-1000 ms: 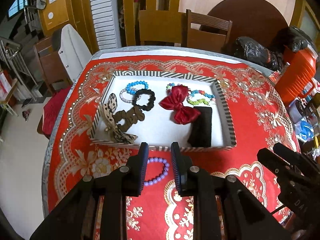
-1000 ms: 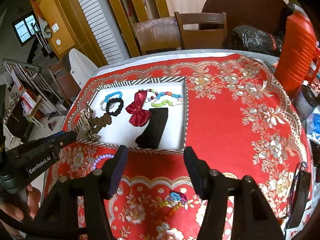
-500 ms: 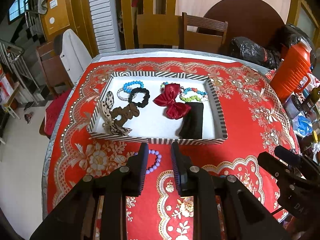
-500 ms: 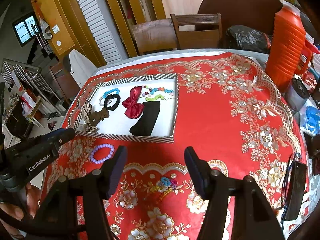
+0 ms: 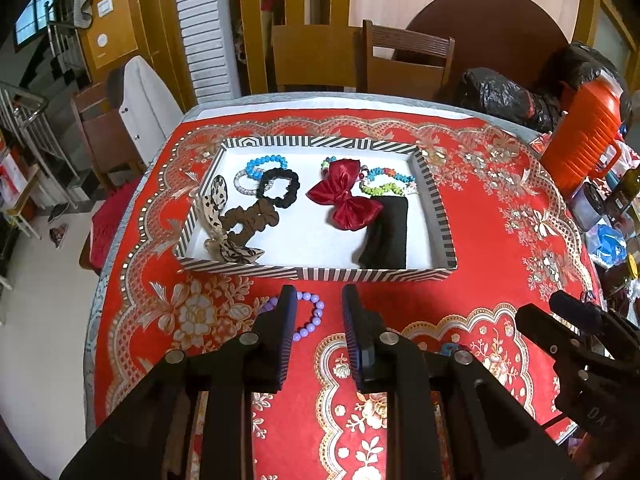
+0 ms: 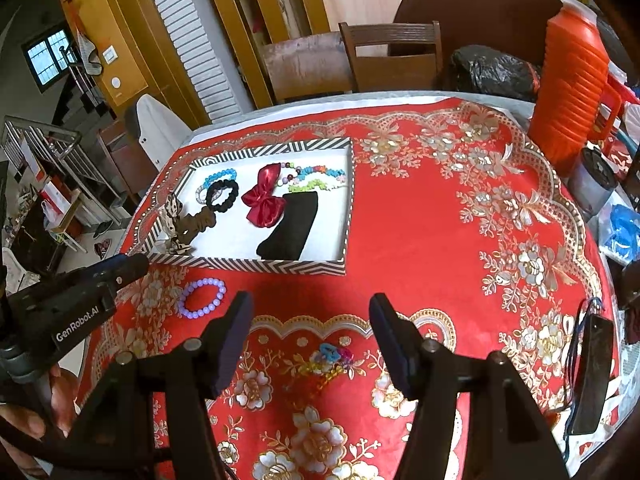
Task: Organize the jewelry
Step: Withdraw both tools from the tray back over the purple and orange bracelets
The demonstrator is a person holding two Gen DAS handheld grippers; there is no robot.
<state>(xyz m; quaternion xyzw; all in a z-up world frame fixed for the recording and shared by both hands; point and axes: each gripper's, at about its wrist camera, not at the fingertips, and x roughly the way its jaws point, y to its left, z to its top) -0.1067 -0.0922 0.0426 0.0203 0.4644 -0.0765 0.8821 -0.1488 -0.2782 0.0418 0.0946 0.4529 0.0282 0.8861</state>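
A red cloth with shiny gold flowers covers the table; wooden chairs stand past it. The striped tray ahead holds a silky red bow. The left gripper, narrow and empty, reads "GenRobot.AI"; round purple beads lie just under it. The right gripper is wide, empty, above colourful hair ties

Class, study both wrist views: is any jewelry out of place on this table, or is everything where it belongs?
Two pieces lie outside the striped tray. A purple bead bracelet sits on the red tablecloth just in front of the tray, and a small multicolored cluster of hair ties lies nearer, between the right gripper fingers.
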